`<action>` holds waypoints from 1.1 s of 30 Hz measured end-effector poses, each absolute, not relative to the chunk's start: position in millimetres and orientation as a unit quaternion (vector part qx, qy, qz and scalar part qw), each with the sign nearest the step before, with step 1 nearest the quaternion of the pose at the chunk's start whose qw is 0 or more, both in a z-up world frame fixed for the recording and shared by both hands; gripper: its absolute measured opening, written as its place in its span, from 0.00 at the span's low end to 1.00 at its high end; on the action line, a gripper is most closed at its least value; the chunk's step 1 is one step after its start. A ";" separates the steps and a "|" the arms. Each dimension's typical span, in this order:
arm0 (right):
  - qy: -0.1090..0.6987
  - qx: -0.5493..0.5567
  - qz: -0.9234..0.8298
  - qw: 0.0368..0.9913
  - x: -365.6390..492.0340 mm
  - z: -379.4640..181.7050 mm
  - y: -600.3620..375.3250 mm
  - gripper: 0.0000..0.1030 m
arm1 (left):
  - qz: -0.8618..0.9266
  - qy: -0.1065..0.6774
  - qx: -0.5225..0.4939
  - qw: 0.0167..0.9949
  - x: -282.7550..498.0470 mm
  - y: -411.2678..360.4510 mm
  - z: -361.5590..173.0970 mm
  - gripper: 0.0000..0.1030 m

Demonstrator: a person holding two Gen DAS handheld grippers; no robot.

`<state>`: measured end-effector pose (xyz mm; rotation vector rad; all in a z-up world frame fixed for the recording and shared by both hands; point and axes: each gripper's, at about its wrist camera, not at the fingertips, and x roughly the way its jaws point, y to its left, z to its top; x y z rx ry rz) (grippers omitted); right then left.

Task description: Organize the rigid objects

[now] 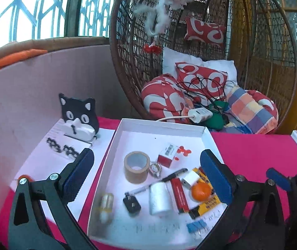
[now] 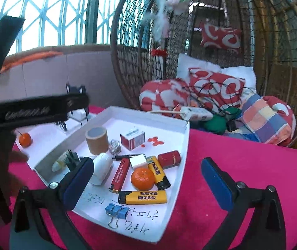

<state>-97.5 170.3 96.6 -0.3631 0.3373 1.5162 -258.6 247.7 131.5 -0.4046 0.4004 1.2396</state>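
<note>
A white tray (image 1: 161, 125) (image 2: 148, 114) on the pink cloth holds a tape roll (image 1: 137, 169) (image 2: 97, 140), a mandarin (image 1: 201, 191) (image 2: 142, 178), a red lighter (image 1: 179, 194) (image 2: 120, 174), two yellow lighters (image 2: 143, 196), a white cylinder (image 1: 160, 198) (image 2: 101, 167), blue binder clips (image 1: 196, 226) (image 2: 116, 209), a red tin (image 2: 168, 159) and a small red-white box (image 1: 167, 154). My left gripper (image 1: 147, 176) hovers open over the tray, nothing between its pads. My right gripper (image 2: 146, 183) stands open above the tray's near right corner, also empty.
A white sheet (image 1: 44, 162) left of the tray carries a black cat figure (image 1: 78, 116), black clips and a second mandarin (image 2: 25, 139). A wicker hanging chair (image 1: 127, 73) with cushions, cables and a power strip (image 1: 200, 112) stands behind. A cardboard wall (image 1: 23, 93) bounds the left.
</note>
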 end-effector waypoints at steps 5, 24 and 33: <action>0.164 -0.137 0.676 0.705 -87.4 104.5 154.0 1.00 | 0.600 0.190 -0.173 0.758 -255.7 210.9 144.4 1.00; 0.120 -0.049 0.598 0.791 -69.0 167.6 38.6 1.00 | 0.632 0.196 -0.119 0.741 -244.3 83.4 185.9 1.00; 0.137 -0.008 0.614 0.777 -65.8 177.1 -9.7 1.00 | 0.605 0.194 -0.133 0.761 -243.5 38.3 175.3 1.00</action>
